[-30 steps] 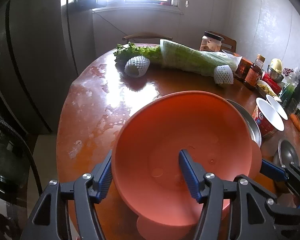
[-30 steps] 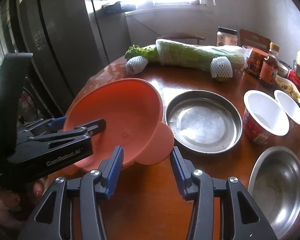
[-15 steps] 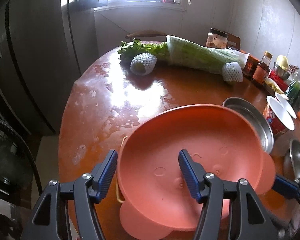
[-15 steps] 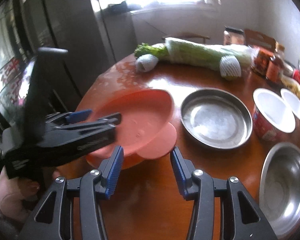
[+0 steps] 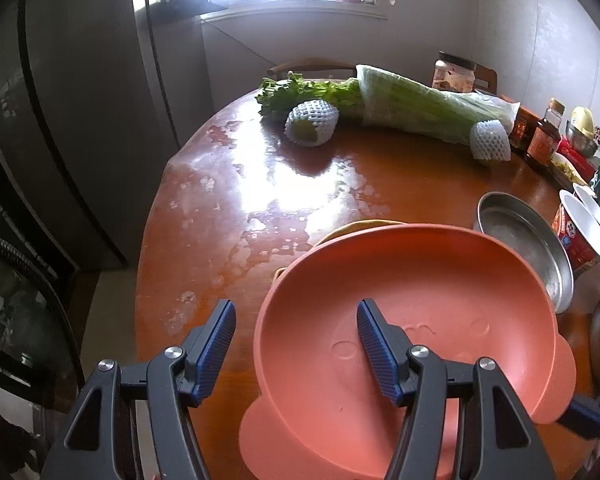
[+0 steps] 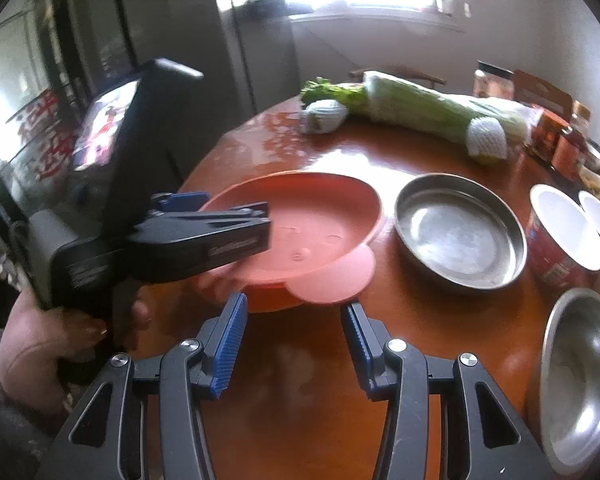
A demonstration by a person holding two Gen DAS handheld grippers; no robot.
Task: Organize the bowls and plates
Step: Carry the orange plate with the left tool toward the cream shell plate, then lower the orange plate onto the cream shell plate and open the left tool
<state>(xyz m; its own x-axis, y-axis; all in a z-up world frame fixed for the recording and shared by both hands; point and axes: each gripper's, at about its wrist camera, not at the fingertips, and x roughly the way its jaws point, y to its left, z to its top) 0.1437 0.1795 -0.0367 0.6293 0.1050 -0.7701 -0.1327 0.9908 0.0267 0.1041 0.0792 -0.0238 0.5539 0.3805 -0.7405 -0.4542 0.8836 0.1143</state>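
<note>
Surface (image 5: 260, 184), round, brown wood w/ glare from the far window, carries everything. Far side: long bagged greens (image 5: 412, 108) plus two foam-netted fruits, clear of the work area. Right side: flat steel dish (image 6: 460, 232), steel bowl (image 6: 580, 372) near the right edge, two paper cups beyond, all apart from each other, prob. waiting to be stacked.

Coral bowl (image 5: 412, 312) w/ ear-shaped tabs sits low at near left, over a yellow-rimmed piece peeking out at its far edge; looks like it's being nested there, though full seating can't be told.

Left gripper (image 5: 296, 344) straddles the coral bowl's near-left wall, one pad inside, one outside w/ a visible gap, so not clamping, approx. half open.

Right gripper (image 6: 292, 344) hangs just near of the bowl's tab, jaws apart, nothing between them, likely ready to steady it.
</note>
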